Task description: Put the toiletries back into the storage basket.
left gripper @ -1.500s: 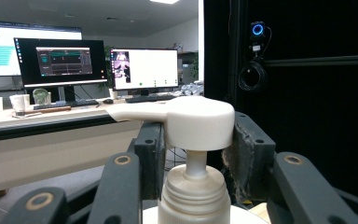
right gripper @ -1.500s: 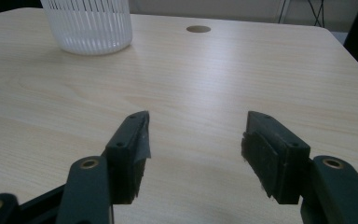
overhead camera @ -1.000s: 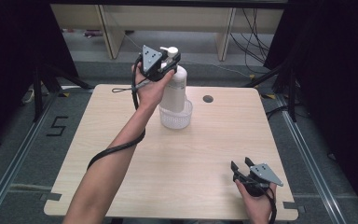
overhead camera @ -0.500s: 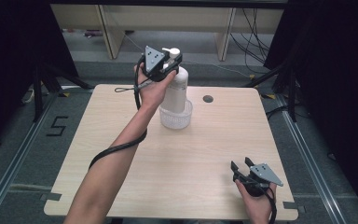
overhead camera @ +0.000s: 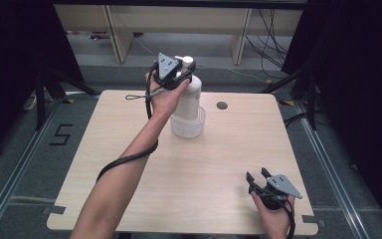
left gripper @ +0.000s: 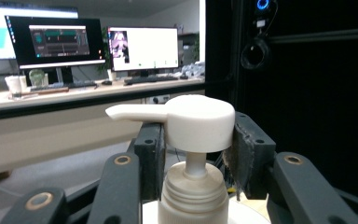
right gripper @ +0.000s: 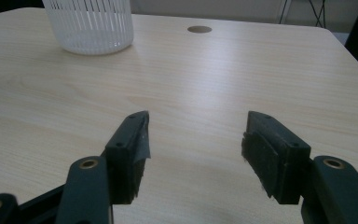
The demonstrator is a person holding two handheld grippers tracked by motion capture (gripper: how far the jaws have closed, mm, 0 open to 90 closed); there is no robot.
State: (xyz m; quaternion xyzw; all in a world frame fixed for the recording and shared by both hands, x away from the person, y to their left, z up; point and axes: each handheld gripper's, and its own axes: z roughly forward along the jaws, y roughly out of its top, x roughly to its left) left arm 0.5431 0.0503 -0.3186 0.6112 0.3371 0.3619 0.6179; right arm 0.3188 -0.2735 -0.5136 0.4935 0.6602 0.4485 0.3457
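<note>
Both arms are bare, no sleeves at all. Each hand-held gripper (overhead camera: 178, 74) (overhead camera: 258, 177) is chunky black plastic with a grey three-cornered plate on top, dotted with small holes. The jaws have brass-coloured pivot pins, plus dark pads (right gripper: 260, 154) with frayed edges. A black cable trails from each one.

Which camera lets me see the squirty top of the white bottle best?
The left gripper view: the pump top sits close up, spout pointing left, between the left gripper pads. The high view shows it small and far away. The right gripper view gives just the ribbed cup around the bottle's base.
</note>
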